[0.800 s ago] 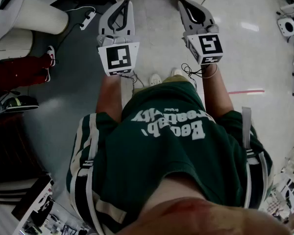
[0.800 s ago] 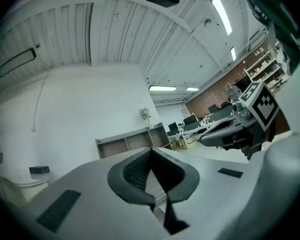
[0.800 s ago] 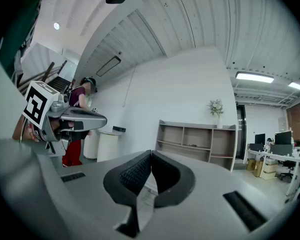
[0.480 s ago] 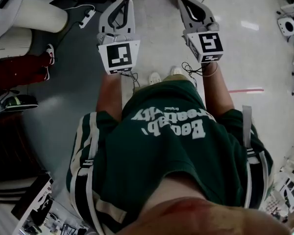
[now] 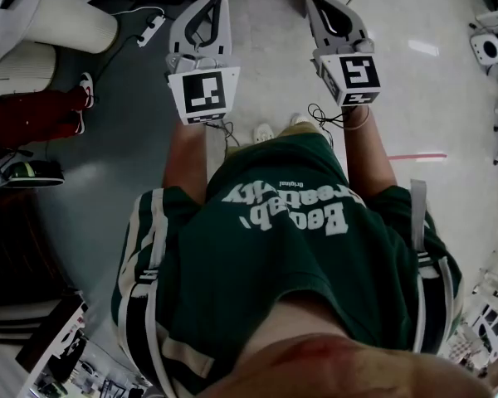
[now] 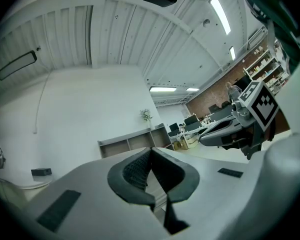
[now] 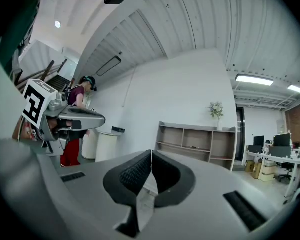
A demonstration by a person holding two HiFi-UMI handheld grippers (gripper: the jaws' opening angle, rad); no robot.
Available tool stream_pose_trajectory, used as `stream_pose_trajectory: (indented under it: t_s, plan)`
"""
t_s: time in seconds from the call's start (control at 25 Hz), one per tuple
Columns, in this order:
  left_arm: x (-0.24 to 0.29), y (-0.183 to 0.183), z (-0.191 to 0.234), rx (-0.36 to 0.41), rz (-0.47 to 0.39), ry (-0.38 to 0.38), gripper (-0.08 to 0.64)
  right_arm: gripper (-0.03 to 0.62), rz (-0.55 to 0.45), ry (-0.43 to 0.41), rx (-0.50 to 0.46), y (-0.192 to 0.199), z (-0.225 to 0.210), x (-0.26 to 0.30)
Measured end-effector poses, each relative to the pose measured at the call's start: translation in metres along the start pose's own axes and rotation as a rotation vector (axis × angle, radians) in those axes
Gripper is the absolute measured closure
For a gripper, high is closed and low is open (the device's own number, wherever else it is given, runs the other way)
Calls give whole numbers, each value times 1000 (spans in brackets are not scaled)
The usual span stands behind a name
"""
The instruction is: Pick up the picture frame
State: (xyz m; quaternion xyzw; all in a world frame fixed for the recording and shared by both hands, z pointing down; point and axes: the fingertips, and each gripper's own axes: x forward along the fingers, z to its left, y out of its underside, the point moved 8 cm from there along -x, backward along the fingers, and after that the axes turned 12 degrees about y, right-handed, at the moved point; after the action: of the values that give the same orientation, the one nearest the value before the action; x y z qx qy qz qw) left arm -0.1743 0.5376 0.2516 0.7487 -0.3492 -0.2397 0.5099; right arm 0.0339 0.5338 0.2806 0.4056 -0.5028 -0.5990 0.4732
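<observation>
No picture frame shows in any view. In the head view my left gripper [image 5: 213, 0] and right gripper [image 5: 313, 1] are held out level, side by side, over the pale floor in front of the person's green shirt. Both are shut with nothing between the jaws. The left gripper view has its dark pads [image 6: 140, 170] meeting at the tips of the left gripper [image 6: 151, 150], with the right gripper [image 6: 229, 130] off to the right. In the right gripper view the right gripper [image 7: 151, 154] is likewise shut and empty, and the left gripper [image 7: 76, 118] hangs to its left.
A low open shelf unit [image 7: 205, 144] with a small plant [image 7: 216, 109] stands against the white wall ahead. A person in red trousers [image 5: 33, 118] stands to the left by a white cylinder [image 5: 66, 25]. A power strip [image 5: 149, 31] lies on the floor. Desks and chairs [image 7: 275, 156] are far right.
Both grippers have shifted very slightly forward, upward in the head view. Their jaws stay shut and empty.
</observation>
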Motion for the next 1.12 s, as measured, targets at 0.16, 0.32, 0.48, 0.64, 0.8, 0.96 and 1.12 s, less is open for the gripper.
stream_pose_trajectory:
  t_s: [0.16,0.32,0.48,0.64,0.8,0.96,1.12]
  plan:
    - [-2,9,2,-11,10,8,541,558,11,1,8,7,7,-3]
    - [5,13,1,-20,23,21,541,558,30,8,21,13,0,-1]
    - [19,18,3,-18,33,26,541,558,44,15,26,17,-9,11]
    - [57,28,11,-24,50,19,541,558,40,2,33,25,-33,43]
    - [101,31,17,-18,70,-2,541,558,33,-20,47,33,-63,79]
    - [144,29,26,1,81,-19,541,558,18,-53,57,36,-91,123]
    - [186,29,45,12,89,-55,541,558,7,-98,58,34,-112,171]
